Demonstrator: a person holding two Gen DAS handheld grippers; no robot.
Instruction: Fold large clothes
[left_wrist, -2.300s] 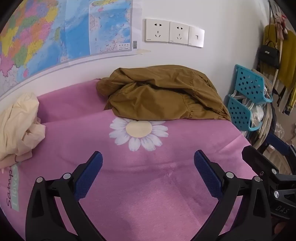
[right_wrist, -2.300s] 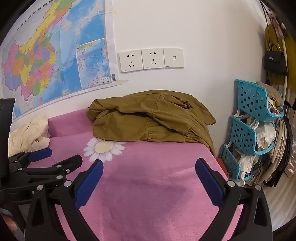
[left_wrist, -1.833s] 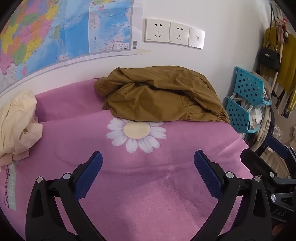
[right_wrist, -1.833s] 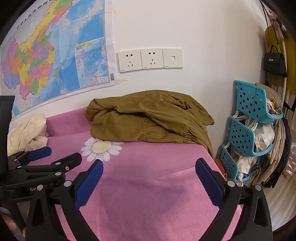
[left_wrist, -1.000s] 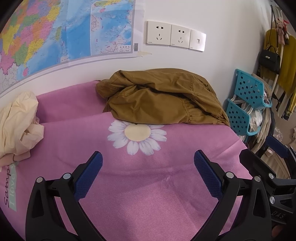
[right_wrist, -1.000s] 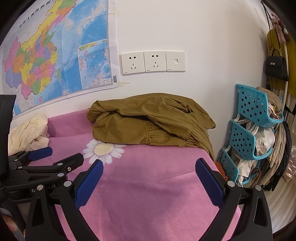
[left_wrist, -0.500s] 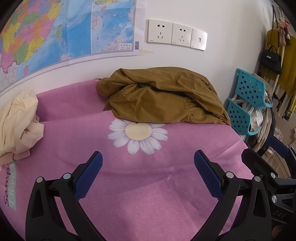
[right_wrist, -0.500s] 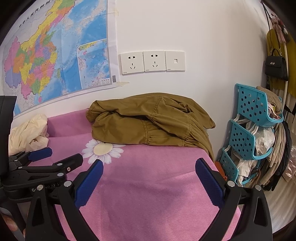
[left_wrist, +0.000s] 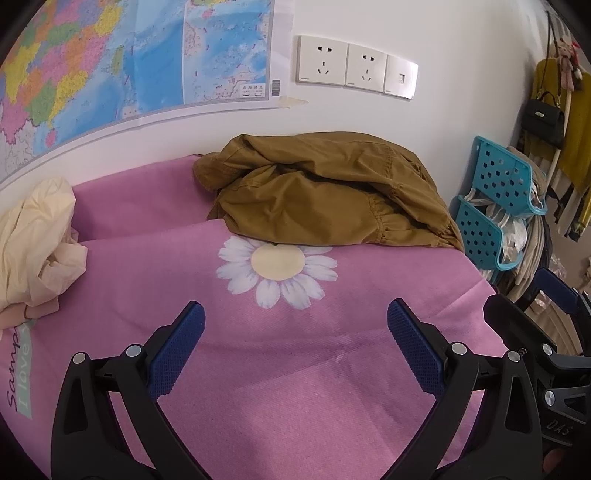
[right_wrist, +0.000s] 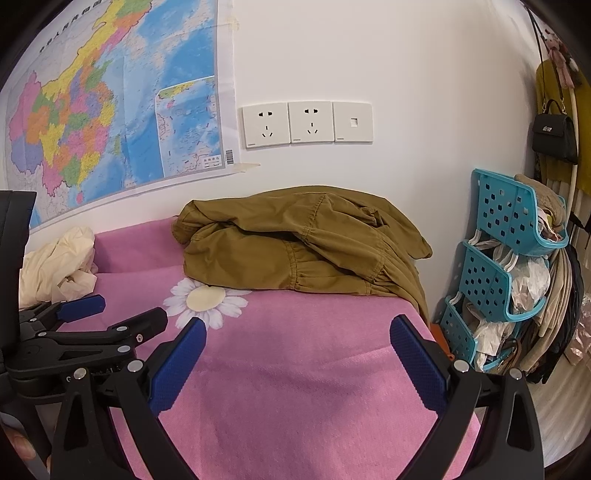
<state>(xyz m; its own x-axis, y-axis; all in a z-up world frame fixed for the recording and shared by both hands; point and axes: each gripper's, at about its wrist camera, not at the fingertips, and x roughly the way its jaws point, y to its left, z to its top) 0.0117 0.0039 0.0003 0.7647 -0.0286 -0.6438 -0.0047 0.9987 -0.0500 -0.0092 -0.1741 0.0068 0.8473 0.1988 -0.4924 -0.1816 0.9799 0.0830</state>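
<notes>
A crumpled brown garment lies in a heap at the back of the pink cloth-covered table, against the wall; it also shows in the right wrist view. A crumpled cream garment lies at the far left, also seen in the right wrist view. My left gripper is open and empty, above the pink cloth in front of the daisy print. My right gripper is open and empty, above the cloth near the table's right side. Both are well short of the brown garment.
A daisy print lies just in front of the brown garment. A blue plastic rack full of bags stands right of the table, with hanging clothes and a black handbag behind. A map and sockets are on the wall.
Both grippers stay open and empty. The views drift only slightly; the brown garment sits a touch closer and lower in frame than at the start.
</notes>
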